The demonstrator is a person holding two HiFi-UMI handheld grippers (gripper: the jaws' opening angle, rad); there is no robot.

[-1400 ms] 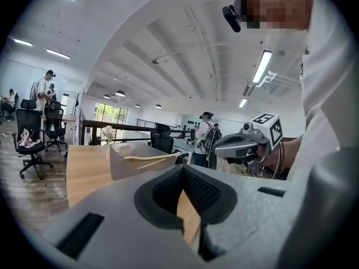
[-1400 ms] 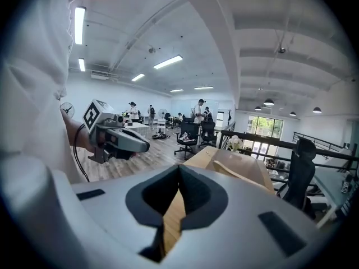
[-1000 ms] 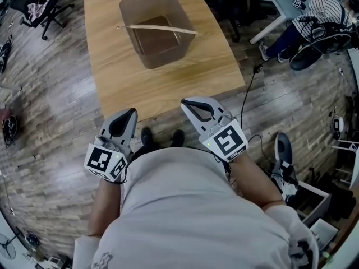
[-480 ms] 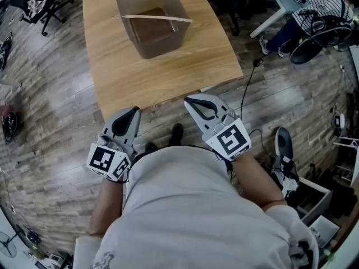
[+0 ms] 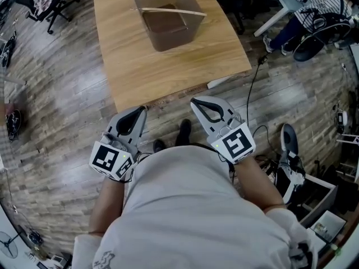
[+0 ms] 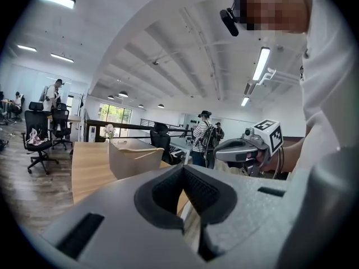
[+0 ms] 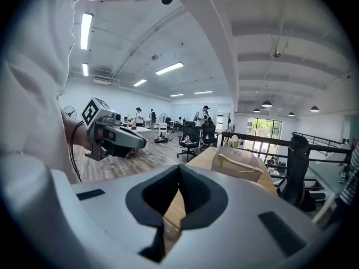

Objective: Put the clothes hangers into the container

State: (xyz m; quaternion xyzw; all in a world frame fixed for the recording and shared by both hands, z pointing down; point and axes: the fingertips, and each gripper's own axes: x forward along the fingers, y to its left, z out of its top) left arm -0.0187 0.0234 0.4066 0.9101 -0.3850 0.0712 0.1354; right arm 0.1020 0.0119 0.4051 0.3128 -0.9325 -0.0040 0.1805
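Observation:
A translucent container [image 5: 166, 17] stands at the far end of a wooden table [image 5: 162, 66]. A pale wooden clothes hanger [image 5: 168, 10] lies across its rim. Both grippers are held low in front of my body, off the table's near edge. The left gripper [image 5: 140, 111] is shut with nothing in it, and so is the right gripper [image 5: 195, 101]. In the left gripper view the left gripper [image 6: 182, 168] points toward the container [image 6: 132, 157], with the right gripper's body beside it. In the right gripper view the right gripper [image 7: 179, 168] also faces the container [image 7: 238, 167].
My shoes [image 5: 184, 132] stand on the plank floor just short of the table edge. A black cable [image 5: 249, 94] runs over the floor at the right. An office chair [image 5: 42, 1] is at upper left. A seated person [image 5: 314, 10] is at a desk at upper right.
In the head view the table and container have shifted up and to the right. Both grippers stay shut and empty near my body, a little lower in the frame.

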